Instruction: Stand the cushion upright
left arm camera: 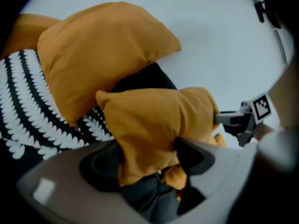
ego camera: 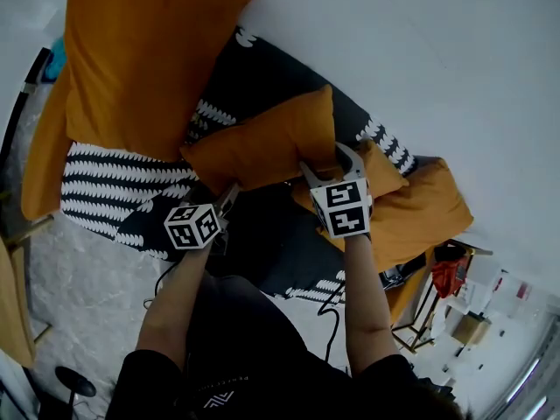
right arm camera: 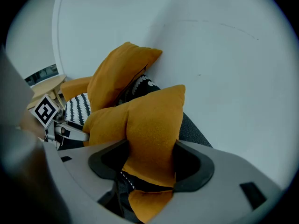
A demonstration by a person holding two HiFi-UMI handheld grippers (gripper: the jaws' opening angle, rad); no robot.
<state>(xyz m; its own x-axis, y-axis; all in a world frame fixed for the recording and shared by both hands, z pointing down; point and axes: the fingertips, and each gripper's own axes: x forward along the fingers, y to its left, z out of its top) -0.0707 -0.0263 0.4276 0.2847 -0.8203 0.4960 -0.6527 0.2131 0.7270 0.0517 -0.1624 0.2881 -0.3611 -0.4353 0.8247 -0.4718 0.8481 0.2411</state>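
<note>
A small orange cushion (ego camera: 262, 147) is held up between both grippers, leaning toward the white wall. My left gripper (ego camera: 226, 201) is shut on its lower left part, and in the left gripper view the cushion (left arm camera: 154, 120) bulges out between the jaws of that gripper (left arm camera: 149, 157). At the cushion's right corner my right gripper (ego camera: 328, 166) is shut on the fabric. In the right gripper view the cushion (right arm camera: 149, 120) is pinched between the two dark pads of this gripper (right arm camera: 149, 160). The cushion's lower edge is hidden behind the grippers.
A larger orange cushion (ego camera: 140, 59) leans on the white wall (ego camera: 420, 59) at the upper left. A black-and-white patterned cover (ego camera: 114, 191) lies under it. More orange cushions (ego camera: 420, 208) lie at the right. A red object and boxes (ego camera: 451, 274) stand on the floor at the lower right.
</note>
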